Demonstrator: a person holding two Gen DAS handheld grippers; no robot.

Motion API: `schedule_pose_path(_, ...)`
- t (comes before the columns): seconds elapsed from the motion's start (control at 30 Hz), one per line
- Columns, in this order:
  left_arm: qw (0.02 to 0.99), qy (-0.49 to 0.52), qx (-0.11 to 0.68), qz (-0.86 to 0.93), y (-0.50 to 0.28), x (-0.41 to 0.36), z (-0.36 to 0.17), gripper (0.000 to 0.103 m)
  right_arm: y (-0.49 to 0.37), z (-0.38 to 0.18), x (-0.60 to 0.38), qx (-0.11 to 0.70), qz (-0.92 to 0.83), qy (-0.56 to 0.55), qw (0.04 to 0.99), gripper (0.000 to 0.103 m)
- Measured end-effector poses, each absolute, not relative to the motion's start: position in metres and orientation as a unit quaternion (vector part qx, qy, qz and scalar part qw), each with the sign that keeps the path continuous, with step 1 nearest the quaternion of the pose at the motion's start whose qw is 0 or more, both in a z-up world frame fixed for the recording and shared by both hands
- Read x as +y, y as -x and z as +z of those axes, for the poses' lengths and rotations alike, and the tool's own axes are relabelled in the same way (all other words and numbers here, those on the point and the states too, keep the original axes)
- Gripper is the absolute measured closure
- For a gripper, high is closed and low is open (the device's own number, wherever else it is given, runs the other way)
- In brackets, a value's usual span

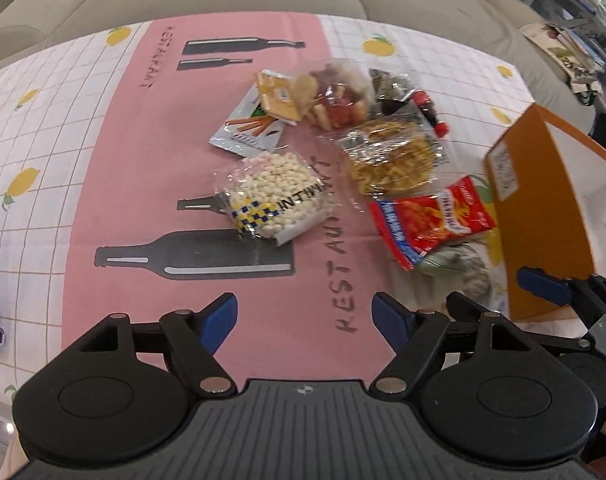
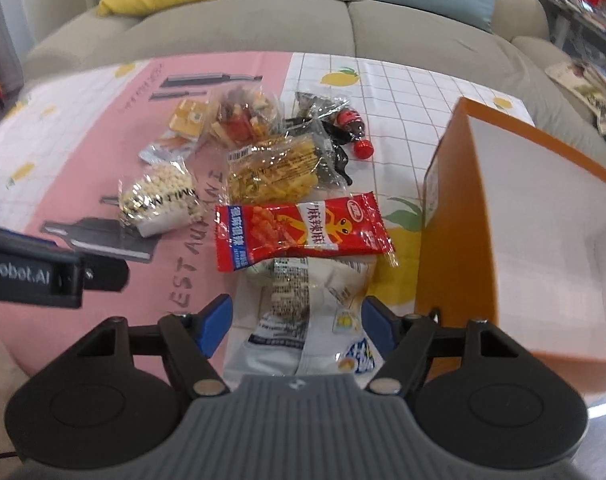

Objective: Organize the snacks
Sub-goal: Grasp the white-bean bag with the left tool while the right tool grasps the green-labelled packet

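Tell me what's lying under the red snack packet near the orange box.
A white snack bag lies under the near edge of the red snack packet, sticking out toward the open right tongs. How far it reaches beneath is covered. The packet's far edge touches the yellow noodle pack.

The pink tablecloth [image 1: 143, 152] is showing "RESTAURANT" in dark letters near its front edge and again toward its far edge. The clear bag of white pellets [image 1: 273, 196] is bearing "INTIWINI". The left gripper's body [image 2: 27, 276] is reading "nRobot.AI".
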State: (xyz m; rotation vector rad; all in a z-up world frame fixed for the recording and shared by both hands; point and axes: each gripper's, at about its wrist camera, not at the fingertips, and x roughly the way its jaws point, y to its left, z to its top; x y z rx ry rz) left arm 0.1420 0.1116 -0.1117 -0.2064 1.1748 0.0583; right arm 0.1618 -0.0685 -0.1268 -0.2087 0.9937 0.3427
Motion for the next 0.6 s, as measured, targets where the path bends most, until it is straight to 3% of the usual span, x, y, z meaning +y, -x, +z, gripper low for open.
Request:
schedule_pose_path(0.2, 0.822, 0.107, 0.559, 0.035, -0.155, 0.123, -0.123, 0.013, -0.176, -0.146, -0.056, 0.482, 0.150, 0.149, 0.850, 0.034)
schedule_pose_path(0.3, 0.819, 0.119, 0.559, 0.042, -0.161, 0.127, -0.128, 0.013, -0.182, -0.154, -0.055, 0.495, 0.151, 0.149, 0.843, 0.048)
schedule_pose_path(0.6, 0.819, 0.138, 0.554, 0.065, -0.173, 0.136, -0.135, 0.013, -0.203, -0.150, -0.048, 0.485, 0.167, 0.134, 0.848, 0.063)
